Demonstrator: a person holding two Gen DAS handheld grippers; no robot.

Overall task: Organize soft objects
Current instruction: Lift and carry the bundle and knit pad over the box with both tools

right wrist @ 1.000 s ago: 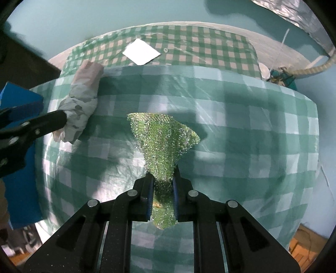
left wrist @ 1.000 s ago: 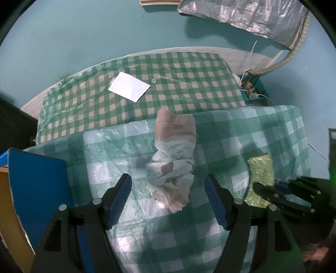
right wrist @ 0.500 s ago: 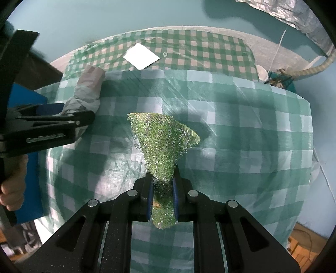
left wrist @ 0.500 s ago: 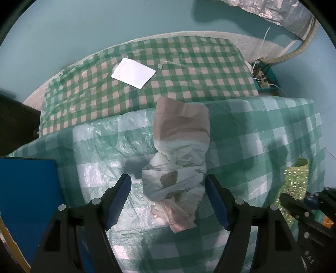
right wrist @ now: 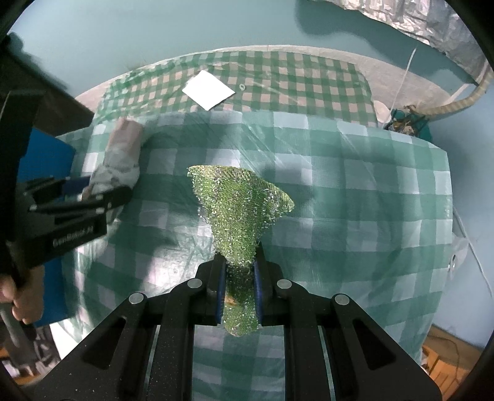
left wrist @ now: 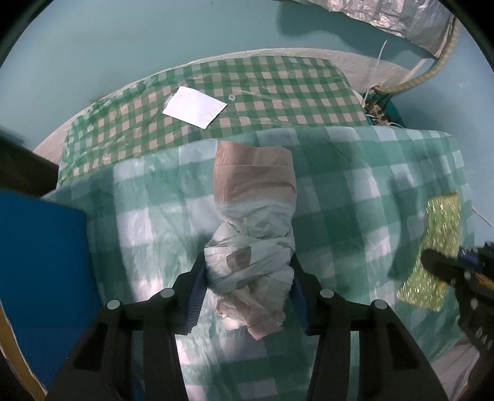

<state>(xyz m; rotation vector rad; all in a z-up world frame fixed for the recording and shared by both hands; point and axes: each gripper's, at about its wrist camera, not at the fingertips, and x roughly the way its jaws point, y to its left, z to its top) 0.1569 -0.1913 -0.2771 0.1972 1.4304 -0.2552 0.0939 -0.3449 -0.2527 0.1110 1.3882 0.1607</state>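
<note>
A crumpled white and tan cloth bundle (left wrist: 253, 240) lies on the green checked tablecloth (left wrist: 355, 191). My left gripper (left wrist: 248, 274) has closed its blue pads against the bundle's near end. It also shows in the right wrist view (right wrist: 120, 166), with the left gripper (right wrist: 92, 197) around it. My right gripper (right wrist: 239, 268) is shut on a glittery green scrubbing cloth (right wrist: 240, 200) and holds it above the table. That green cloth (left wrist: 438, 240) shows at the right edge of the left wrist view.
A white paper square (left wrist: 194, 106) lies on the farther darker-checked table (left wrist: 278, 89). A blue board (left wrist: 40, 277) stands at the left. A silver foil sheet (left wrist: 401, 15) hangs on the teal wall at the back right. Cables and clutter (right wrist: 401, 120) sit beyond the table's right corner.
My left gripper moved forward over the cloth bundle and closed its jaws onto it. My right gripper kept its hold on the green cloth and stayed nearly still.
</note>
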